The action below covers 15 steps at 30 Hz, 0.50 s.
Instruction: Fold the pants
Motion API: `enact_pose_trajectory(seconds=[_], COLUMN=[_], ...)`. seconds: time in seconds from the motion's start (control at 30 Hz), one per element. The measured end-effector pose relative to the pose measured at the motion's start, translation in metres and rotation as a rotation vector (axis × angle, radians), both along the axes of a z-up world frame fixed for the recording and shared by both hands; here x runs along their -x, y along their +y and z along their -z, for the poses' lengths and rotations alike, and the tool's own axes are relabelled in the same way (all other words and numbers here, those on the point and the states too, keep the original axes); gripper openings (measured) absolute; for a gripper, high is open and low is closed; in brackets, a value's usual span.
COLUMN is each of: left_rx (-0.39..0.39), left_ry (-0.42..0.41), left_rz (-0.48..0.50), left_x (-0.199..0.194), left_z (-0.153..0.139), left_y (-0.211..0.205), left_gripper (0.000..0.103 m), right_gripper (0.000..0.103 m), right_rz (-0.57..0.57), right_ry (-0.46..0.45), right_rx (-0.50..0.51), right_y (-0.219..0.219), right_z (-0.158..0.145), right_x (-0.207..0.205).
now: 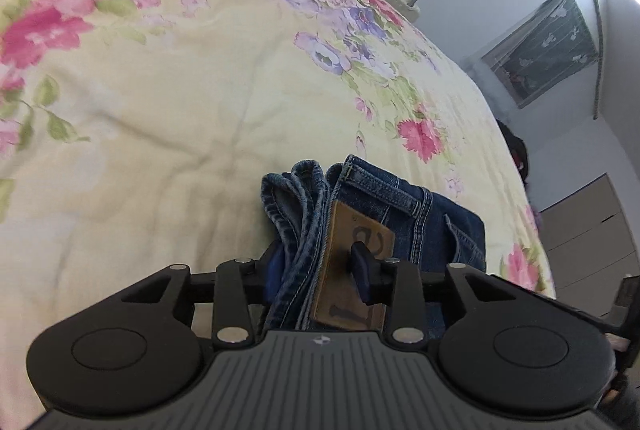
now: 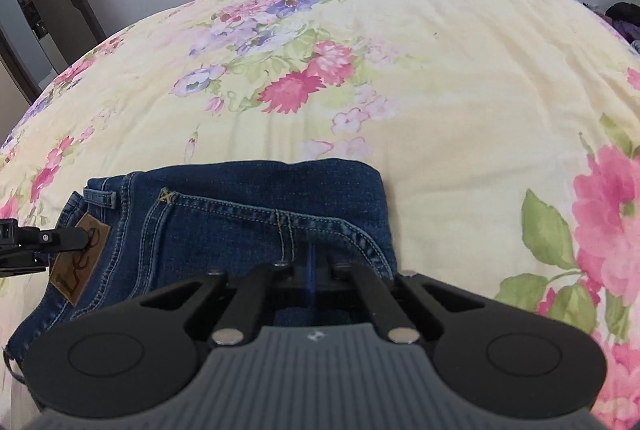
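- Left wrist view: the dark blue denim pants (image 1: 360,214), folded into a compact stack, lie on the pale yellow floral quilt (image 1: 160,110) toward its near edge. My left gripper (image 1: 320,270) straddles the waistband end, jaws part-open. One blue-padded finger (image 1: 362,266) rests over the tan leather brand patch (image 1: 352,262); the other sits at the outer side of the stacked hems. I cannot tell whether the pads press the cloth; I judge the hold loose or released.
- Right wrist view: my right gripper (image 2: 314,270) is at the opposite, folded edge of the pants (image 2: 240,222), jaws fully together with only a thin blue line between the pads. I see no cloth caught there, though the tips sit low against the denim and are partly hidden.
- Handling, as I judge it: denim of this weight is soft but dense. Several layers make a thick, fairly heavy bundle that sags if lifted from one end. The surface is not slippery and nothing here is fragile.
- Where to take hold, in my judgement: the waistband with its doubled seams and patch is the stiffest part and gives the surest bite. The folded edge at the right suits a second grip, taking all layers at once so none peels away.
- Risk: the quilt is soft, so a deep pinch could gather bedding with the pants.
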<state>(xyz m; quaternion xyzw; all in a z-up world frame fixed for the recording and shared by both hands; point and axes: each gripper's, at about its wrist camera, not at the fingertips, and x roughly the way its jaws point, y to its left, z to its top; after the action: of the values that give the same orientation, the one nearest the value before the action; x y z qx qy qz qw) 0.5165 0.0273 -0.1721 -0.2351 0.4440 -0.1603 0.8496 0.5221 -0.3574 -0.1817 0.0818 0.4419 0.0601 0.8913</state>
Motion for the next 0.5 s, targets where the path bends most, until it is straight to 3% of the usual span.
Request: enact_pose_trajectory(seconds=[0.07, 0.17, 0.23, 0.4, 0.5], left_rx=[-0.068, -0.095, -0.117, -0.200, -0.230], left_ry=[-0.057, -0.123, -0.167, -0.204, -0.211], left_rz=[-0.003, -0.006, -0.010, 0.023, 0.033], left_x=[0.026, 0.066, 0.092, 0.130, 0.134], left_z=[-0.015, -0.030, -0.038, -0.036, -0.025], left_y=[-0.002, -0.007, -0.012, -0.029, -0.036], left_gripper=[0.040, 0.040, 0.040, 0.035, 0.033], right_gripper=[0.009, 0.019, 0.020, 0.028, 0.030], right_rz=[0.014, 0.040, 0.078, 0.151, 0.124], right_ry=[-0.044, -0.112, -0.137, -0.159, -0.137], right_rx=[0.002, -0.003, 0.014, 0.065, 0.098], right_y=[-0.006, -0.016, -0.021, -0.017, -0.002], right_z=[-0.019, -0.042, -0.050, -0.043, -0.027], right_x=[0.029, 0.087, 0.131, 0.224, 0.244])
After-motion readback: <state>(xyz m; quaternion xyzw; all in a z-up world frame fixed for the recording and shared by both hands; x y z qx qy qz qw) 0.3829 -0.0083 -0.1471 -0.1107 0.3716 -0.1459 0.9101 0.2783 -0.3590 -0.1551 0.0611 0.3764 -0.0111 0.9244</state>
